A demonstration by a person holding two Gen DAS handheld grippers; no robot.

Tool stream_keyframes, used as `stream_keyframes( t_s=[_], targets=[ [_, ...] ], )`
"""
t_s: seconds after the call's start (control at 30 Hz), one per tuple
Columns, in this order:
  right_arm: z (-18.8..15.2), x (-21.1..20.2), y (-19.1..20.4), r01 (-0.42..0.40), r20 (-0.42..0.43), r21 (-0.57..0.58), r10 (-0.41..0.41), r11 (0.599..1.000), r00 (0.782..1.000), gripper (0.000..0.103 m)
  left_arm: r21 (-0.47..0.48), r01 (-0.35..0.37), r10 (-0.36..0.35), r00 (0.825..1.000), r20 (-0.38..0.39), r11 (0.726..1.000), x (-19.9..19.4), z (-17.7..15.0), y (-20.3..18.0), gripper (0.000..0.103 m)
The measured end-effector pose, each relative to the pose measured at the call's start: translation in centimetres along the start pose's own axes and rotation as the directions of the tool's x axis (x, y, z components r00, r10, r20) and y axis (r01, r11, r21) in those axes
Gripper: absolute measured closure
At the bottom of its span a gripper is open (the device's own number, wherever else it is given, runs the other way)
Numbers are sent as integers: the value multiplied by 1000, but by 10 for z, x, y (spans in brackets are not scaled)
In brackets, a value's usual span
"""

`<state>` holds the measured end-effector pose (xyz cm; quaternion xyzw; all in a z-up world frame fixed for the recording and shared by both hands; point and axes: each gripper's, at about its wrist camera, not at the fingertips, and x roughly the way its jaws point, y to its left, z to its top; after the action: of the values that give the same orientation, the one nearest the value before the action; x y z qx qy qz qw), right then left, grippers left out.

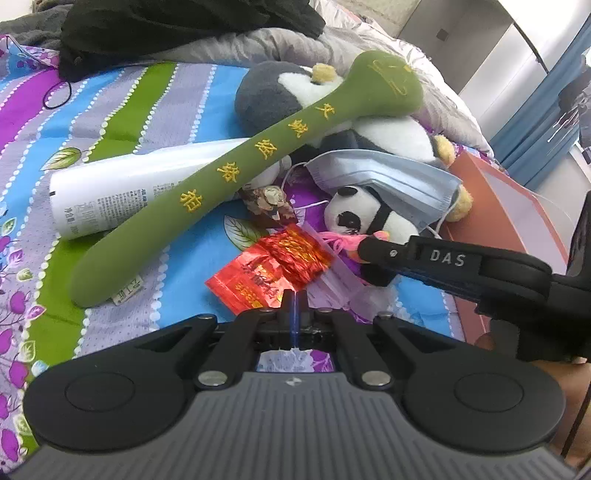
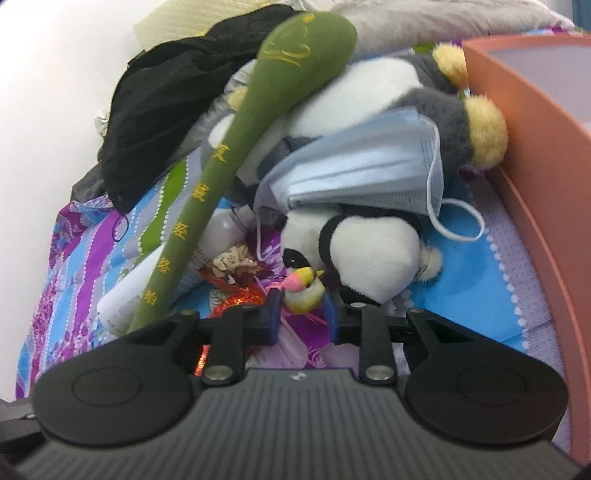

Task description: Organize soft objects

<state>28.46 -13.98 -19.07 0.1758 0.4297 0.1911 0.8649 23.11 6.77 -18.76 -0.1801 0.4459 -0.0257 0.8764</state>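
Observation:
A long green plush stick (image 1: 207, 184) with yellow characters lies across a white tube (image 1: 122, 192) and a grey penguin plush (image 1: 273, 92). A small panda plush (image 1: 362, 216) lies under a blue face mask (image 1: 384, 177). My left gripper (image 1: 294, 299) is shut and empty, just in front of red foil packets (image 1: 273, 269). My right gripper (image 2: 301, 310) is partly closed around a small bird toy (image 2: 304, 291) with a pink and yellow head; it lies right in front of the panda (image 2: 369, 251). The right gripper's finger shows in the left wrist view (image 1: 373, 247).
An orange box (image 2: 535, 155) stands at the right on the striped floral bedsheet (image 1: 110, 103). Black clothing (image 1: 166, 26) and grey bedding (image 1: 280, 44) lie at the back. A pink mask (image 1: 336, 284) lies under the foil packets.

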Motion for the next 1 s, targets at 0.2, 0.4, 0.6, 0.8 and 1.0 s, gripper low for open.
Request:
stream_keyframes(
  t_s=[0.2, 0.4, 0.6, 0.8, 1.0],
  targets=[
    [-8, -37, 4, 10, 34, -42, -9, 999, 999, 75, -6, 14, -14, 1000, 7, 1000, -21, -11, -2, 103],
    [-27, -67, -4, 29, 45, -40, -28, 999, 999, 75, 59, -12, 13, 1000, -15, 998, -19, -11, -1, 102],
    [-39, -82, -13, 51, 40, -53, -49, 997, 998, 75, 197, -50, 56, 998, -27, 979, 8, 6, -8, 57],
    [-48, -86, -22, 60, 25, -79, -58, 995, 998, 75, 308, -47, 65, 997, -51, 950, 44, 22, -16, 38],
    [-56, -80, -29, 60, -4, -95, -61, 994, 998, 75, 426, -50, 90, 993, -75, 903, 70, 29, -30, 30]
  ],
)
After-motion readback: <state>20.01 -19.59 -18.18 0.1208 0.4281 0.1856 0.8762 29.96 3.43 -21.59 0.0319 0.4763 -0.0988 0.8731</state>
